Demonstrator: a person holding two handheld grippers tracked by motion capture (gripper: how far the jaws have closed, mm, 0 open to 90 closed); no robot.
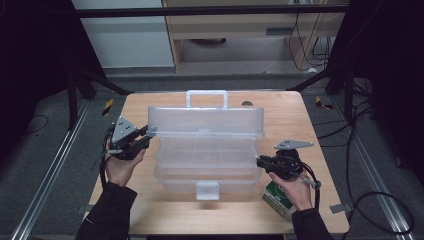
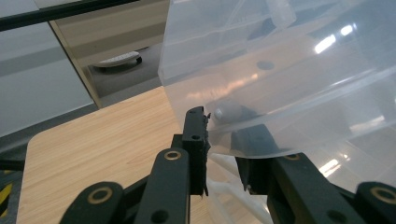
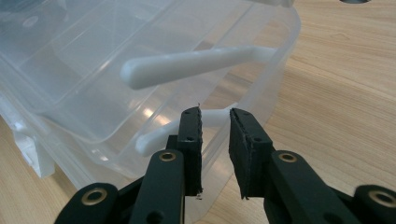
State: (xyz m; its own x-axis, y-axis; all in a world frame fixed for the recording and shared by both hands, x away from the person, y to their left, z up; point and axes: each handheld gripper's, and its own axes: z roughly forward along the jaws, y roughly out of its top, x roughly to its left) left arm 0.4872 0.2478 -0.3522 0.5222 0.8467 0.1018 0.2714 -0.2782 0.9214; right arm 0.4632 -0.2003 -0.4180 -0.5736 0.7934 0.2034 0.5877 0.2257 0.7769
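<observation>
- Clear plastic box (image 1: 207,165) sits mid surface (image 1: 280,220), lid (image 1: 206,122) raised upright at the back, white handle (image 1: 206,96) on top.
- Inner tray up on white arms (image 3: 196,65); compartments look bare, though clear plastic makes that hard to tell.
- White latch (image 1: 207,190) at box front.
- Left hand-held gripper (image 2: 219,135) at lid's left end: jaws straddle lid edge, one outside, one seen through the plastic; can't tell if pads press.
- Right hand-held gripper (image 3: 215,126) at box's right end, jaws a bit apart, nothing between, just short of the lower arm.
- Green-white carton (image 1: 277,200) under right hand (image 1: 295,192).
</observation>
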